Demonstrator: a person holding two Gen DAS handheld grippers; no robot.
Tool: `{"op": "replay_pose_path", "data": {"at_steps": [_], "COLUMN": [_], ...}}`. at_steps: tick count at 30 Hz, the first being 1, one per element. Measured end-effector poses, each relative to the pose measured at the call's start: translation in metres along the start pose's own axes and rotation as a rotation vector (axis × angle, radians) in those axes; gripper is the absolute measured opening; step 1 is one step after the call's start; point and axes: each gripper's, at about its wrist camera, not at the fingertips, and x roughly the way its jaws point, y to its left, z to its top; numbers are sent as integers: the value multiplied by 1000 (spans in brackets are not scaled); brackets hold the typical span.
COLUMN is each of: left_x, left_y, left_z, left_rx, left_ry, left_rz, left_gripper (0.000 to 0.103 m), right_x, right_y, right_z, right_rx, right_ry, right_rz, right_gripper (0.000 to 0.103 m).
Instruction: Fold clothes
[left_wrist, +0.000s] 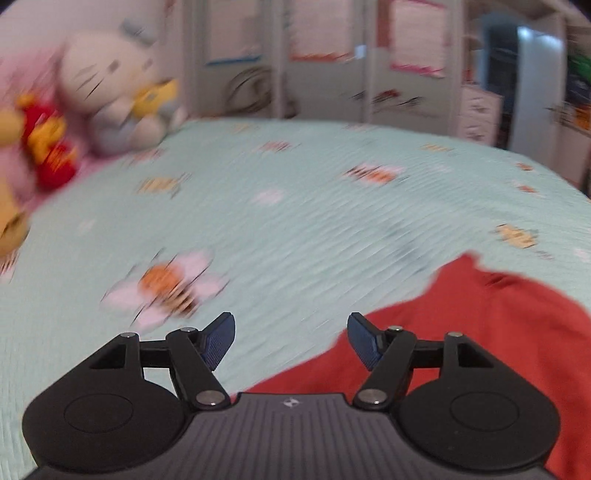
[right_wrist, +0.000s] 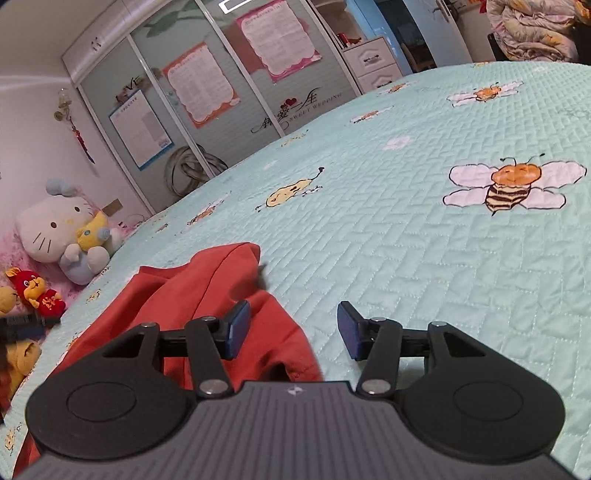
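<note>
A rust-red garment lies crumpled on the mint quilted bedspread. In the blurred left wrist view it fills the lower right, under and beyond the right finger. My left gripper is open above the cloth's left edge, with nothing between its blue pads. In the right wrist view the same red garment lies at the lower left, bunched with a folded ridge. My right gripper is open over its right edge, the left pad above the cloth and the right pad above bare bedspread.
Plush toys sit at the bed's far left: a white cat doll and a small red bear. Sliding wardrobe doors with posters stand behind the bed. A white drawer unit and bundled bedding are at the back right.
</note>
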Motion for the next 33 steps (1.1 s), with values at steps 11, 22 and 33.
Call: {"op": "replay_pose_path", "data": {"at_steps": [11,22,33], "left_x": [23,24,26], "left_y": [39,11,24], "left_z": [-41,-19,38], "left_rx": [-159,-21,205], "left_ry": [97,74,-78], "left_rz": [64,17,540], "left_gripper": [71,7,17], "right_x": [4,10,16], "right_y": [-5,-4,-3], "right_z": [-2,-5,-6], "right_rx": [44,38,15], "right_ry": [21,42,56], "right_rz": [19,40,31], "right_gripper": [54,55,56]}}
